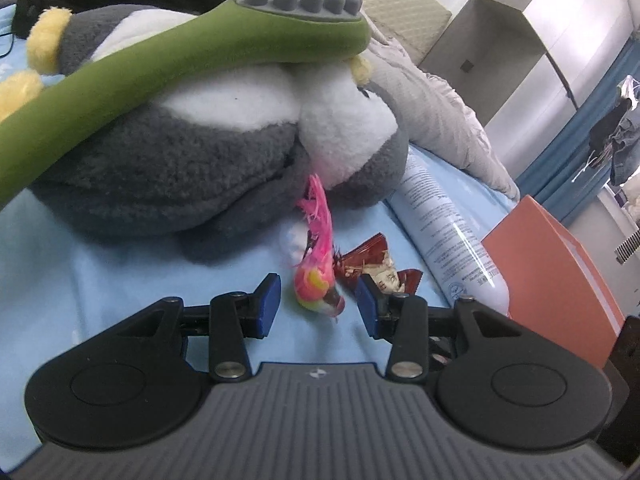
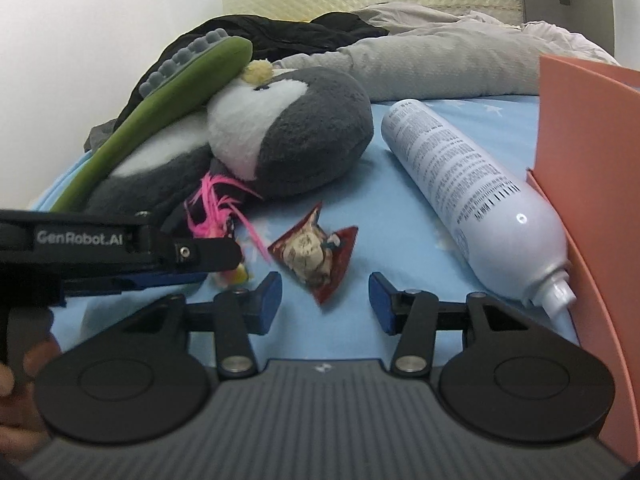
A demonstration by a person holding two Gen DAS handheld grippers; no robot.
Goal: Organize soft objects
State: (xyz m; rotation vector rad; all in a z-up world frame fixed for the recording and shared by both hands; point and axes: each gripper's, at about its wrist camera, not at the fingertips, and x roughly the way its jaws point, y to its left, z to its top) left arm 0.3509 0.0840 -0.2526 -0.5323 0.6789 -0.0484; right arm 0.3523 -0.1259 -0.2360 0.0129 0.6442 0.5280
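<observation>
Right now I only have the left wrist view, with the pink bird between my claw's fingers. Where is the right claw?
Observer: The right claw is open, with the near corner of the red wrapper between its fingers, untouched.
Operator: Which way does the white bottle's outlet point?
Observer: The white bottle lies on its side, and its bare nozzle points toward the wall of the orange box.

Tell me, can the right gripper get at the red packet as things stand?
Probably yes. The right gripper is open and the red packet lies on the sheet just ahead of its fingers, with nothing between them.
</observation>
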